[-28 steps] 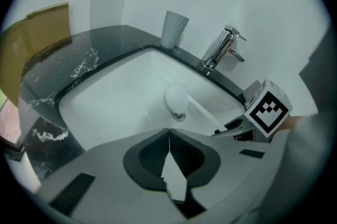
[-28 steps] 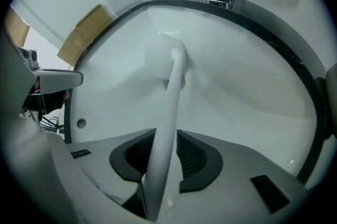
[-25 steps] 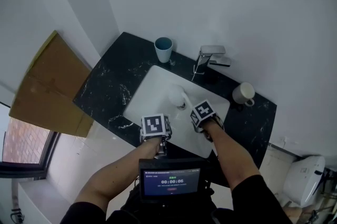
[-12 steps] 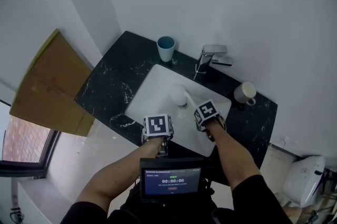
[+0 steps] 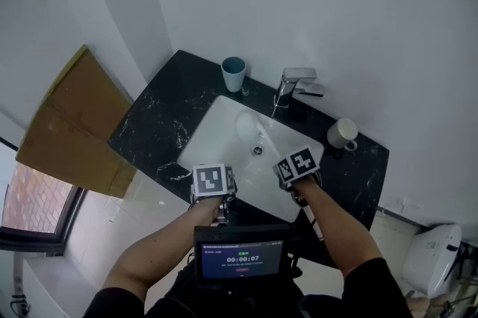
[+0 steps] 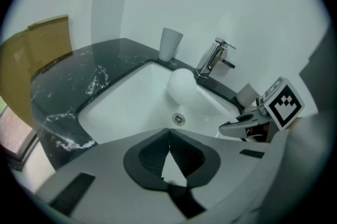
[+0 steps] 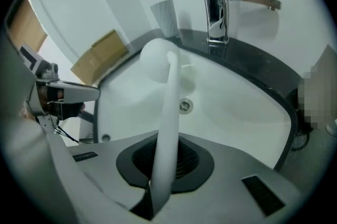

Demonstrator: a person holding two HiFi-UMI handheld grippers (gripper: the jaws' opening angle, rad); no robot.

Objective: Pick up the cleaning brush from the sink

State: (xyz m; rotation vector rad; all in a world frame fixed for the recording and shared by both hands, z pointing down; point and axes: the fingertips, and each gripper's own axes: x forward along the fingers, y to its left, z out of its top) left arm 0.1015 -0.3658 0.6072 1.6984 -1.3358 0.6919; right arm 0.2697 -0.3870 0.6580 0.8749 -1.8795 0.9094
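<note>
The cleaning brush [image 7: 167,123] is white, with a long handle and a round head [image 5: 249,126]. My right gripper [image 7: 164,165] is shut on the handle's near end, and the head hangs above the white sink [image 5: 216,122] near the drain [image 5: 258,150]. In the head view the right gripper [image 5: 293,163] is over the basin's near right part. My left gripper [image 6: 169,136] is shut with nothing in it, above the sink's near edge [image 5: 211,178]. The left gripper view shows the brush head [image 6: 181,86] and the right gripper [image 6: 239,127] to its right.
A chrome faucet [image 5: 293,89] stands behind the basin. On the black marble counter [image 5: 153,122] are a blue cup [image 5: 233,73] at the back left and a white mug [image 5: 343,133] at the right. Brown cardboard [image 5: 71,122] leans at the left.
Both grippers have risen and drawn back toward the sink's near edge. The brush has come up with the right gripper, and the drain now shows under it.
</note>
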